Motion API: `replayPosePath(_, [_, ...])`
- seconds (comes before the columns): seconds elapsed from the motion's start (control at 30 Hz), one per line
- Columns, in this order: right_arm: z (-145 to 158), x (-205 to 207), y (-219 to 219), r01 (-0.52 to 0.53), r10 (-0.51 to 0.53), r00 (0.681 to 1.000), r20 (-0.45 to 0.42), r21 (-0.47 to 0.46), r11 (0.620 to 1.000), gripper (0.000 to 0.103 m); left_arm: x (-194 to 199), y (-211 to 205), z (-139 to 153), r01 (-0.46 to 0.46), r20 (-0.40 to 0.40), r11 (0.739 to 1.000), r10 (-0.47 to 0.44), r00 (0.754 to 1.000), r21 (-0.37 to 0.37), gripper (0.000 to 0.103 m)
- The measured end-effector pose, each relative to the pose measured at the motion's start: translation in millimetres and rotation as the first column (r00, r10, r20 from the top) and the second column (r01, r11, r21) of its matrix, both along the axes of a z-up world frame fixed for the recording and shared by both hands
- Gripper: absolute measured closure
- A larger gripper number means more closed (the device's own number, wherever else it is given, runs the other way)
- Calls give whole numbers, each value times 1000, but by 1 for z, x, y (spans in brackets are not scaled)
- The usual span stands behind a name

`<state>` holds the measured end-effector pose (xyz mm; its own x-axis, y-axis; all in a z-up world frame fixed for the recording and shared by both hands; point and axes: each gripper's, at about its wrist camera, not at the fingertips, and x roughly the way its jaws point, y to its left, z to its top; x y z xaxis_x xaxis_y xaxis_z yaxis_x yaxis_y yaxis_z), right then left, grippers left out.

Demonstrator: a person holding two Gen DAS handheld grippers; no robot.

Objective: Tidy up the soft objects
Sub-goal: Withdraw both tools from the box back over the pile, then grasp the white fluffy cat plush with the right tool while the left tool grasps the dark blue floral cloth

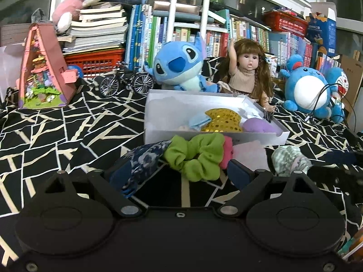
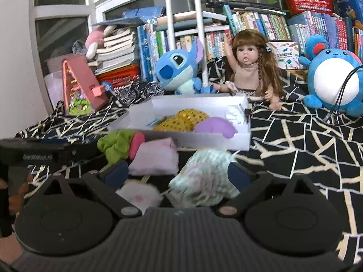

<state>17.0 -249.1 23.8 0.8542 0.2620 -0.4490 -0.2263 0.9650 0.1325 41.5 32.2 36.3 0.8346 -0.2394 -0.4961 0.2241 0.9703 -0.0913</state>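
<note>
The left gripper (image 1: 179, 174) is shown with jaws spread wide and nothing gripped; a green scrunchie (image 1: 195, 157) and a dark floral scrunchie (image 1: 140, 165) lie on the patterned cloth (image 1: 56, 136) between its fingers. The right gripper (image 2: 179, 176) is likewise held wide open, a pale mint scrunchie (image 2: 204, 176) lying loose between its fingers. A white box (image 2: 204, 141), just beyond, is seen to contain a gold sequined piece (image 2: 181, 121) and a purple item (image 2: 214, 125).
</note>
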Motion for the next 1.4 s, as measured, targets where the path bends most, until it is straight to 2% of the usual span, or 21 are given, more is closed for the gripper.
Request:
replayPosePath(0.23, [-11, -11, 14, -40, 40, 999, -19, -7, 999, 2, 4, 9, -7, -56, 3, 998, 56, 998, 3, 12])
replayPosePath(0.5, [-20, -16, 35, -82, 81, 996, -26, -31, 996, 0, 29, 29, -15, -175, -4, 984, 175, 984, -41, 5])
replayPosePath(1.0, [-34, -13, 68, -108, 106, 994, -25, -113, 988, 0, 61, 31, -39, -148, -98, 988, 144, 985, -44, 5])
replayPosePath(1.07, [-35, -12, 69, -117, 114, 993, -32, -110, 987, 0, 63, 31, -42, -137, -118, 989, 130, 985, -54, 8])
replayPosePath(1.1, [-35, -12, 69, -121, 118, 992, -34, -108, 987, 0, 63, 30, -42, -129, -128, 990, 120, 984, -63, 14])
replayPosePath(1.13, [-35, -13, 70, -125, 122, 992, -34, -109, 986, 0, 63, 31, -43, -121, -135, 990, 111, 985, -72, 26])
replayPosePath(1.23, [-37, -13, 71, -129, 126, 991, -38, -109, 986, 0, 60, 31, -43, -96, -144, 991, 82, 986, -93, 48])
replayPosePath(1.4, [-37, -13, 68, -136, 132, 990, -50, -88, 987, 0, 48, 32, -41, -91, -140, 992, 79, 987, -85, 55])
